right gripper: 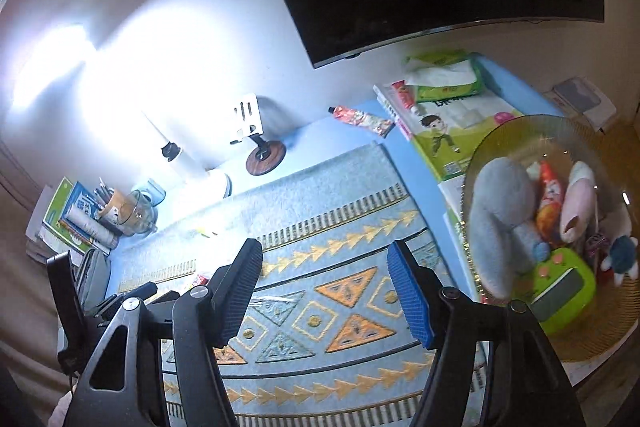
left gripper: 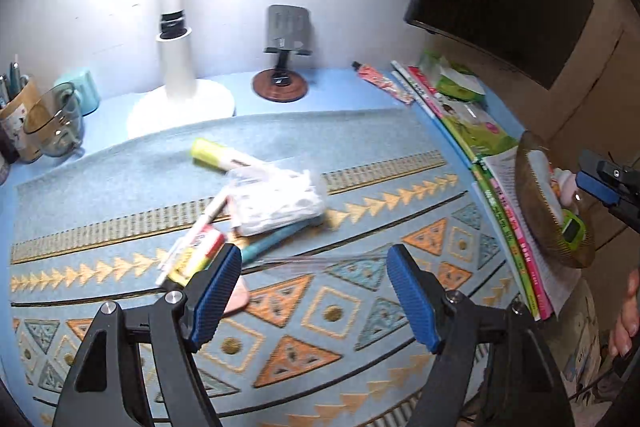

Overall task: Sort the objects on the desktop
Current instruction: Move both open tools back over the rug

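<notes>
No print here can be read for certain. The green book (right gripper: 444,143) bears a drawn boy and blurred characters, the red tube (right gripper: 362,120) and the marker (left gripper: 224,157) carry smeared labels, and the book spines (left gripper: 516,247) show illegible characters.

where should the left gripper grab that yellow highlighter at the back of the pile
Grip the yellow highlighter across its barrel near the yellow end, coming down from above with the left gripper. That end lies bare on the mat; its other end runs against the white plastic packet.
</notes>
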